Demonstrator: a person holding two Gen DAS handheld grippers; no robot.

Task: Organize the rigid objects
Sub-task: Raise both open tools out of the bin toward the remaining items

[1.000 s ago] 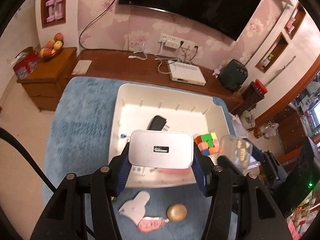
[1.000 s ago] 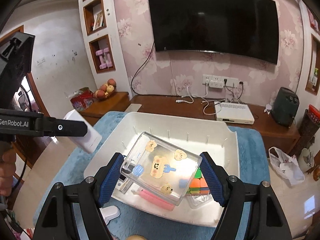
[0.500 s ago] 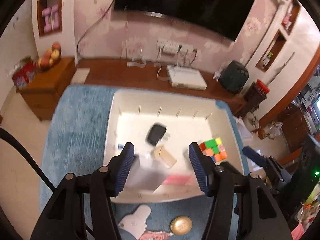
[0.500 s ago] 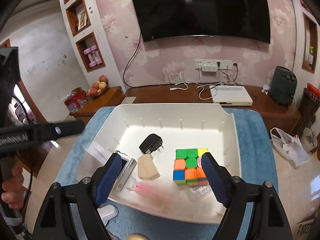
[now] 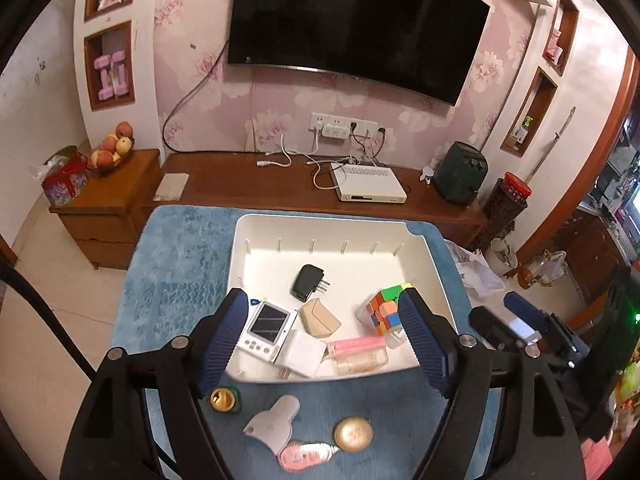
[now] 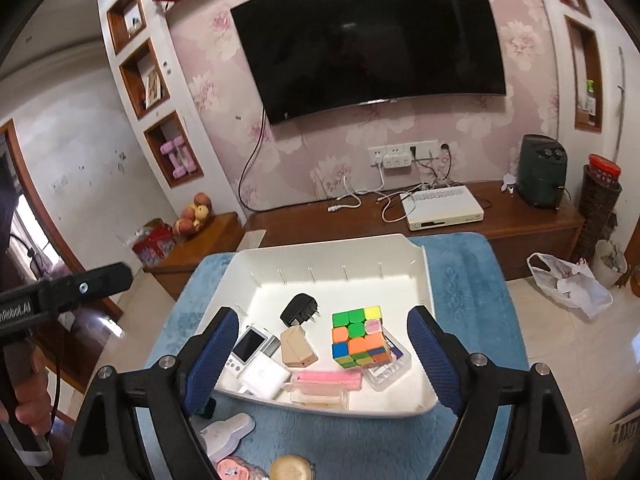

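Observation:
A white bin [image 5: 256, 225] [image 6: 426, 276] stands on a blue mat. In it lie a black plug [image 5: 306, 282] [image 6: 297, 309], a colour cube [image 5: 385, 306] [image 6: 359, 336], a beige case [image 5: 318, 317] [image 6: 297, 347], a white charger [image 5: 302, 353] [image 6: 262, 379], a clear cup on its side [image 5: 360, 361] [image 6: 320, 395], a pink item [image 5: 356, 345] and a white device [image 5: 265, 327]. My left gripper [image 5: 324, 346] is open and empty above the bin's near edge. My right gripper [image 6: 320, 354] is open and empty above the bin.
On the mat [image 5: 176, 264] before the bin lie a gold disc [image 5: 353, 434], a small gold jar [image 5: 223, 399], a white scraper [image 5: 272, 424] and a pink tag [image 5: 304, 454]. A wooden TV bench [image 5: 248, 184] with a white box stands behind.
My left gripper has let go of the white charger and my right gripper has let go of the clear cup. Both now lie in the bin, and both grippers have drawn back, open.

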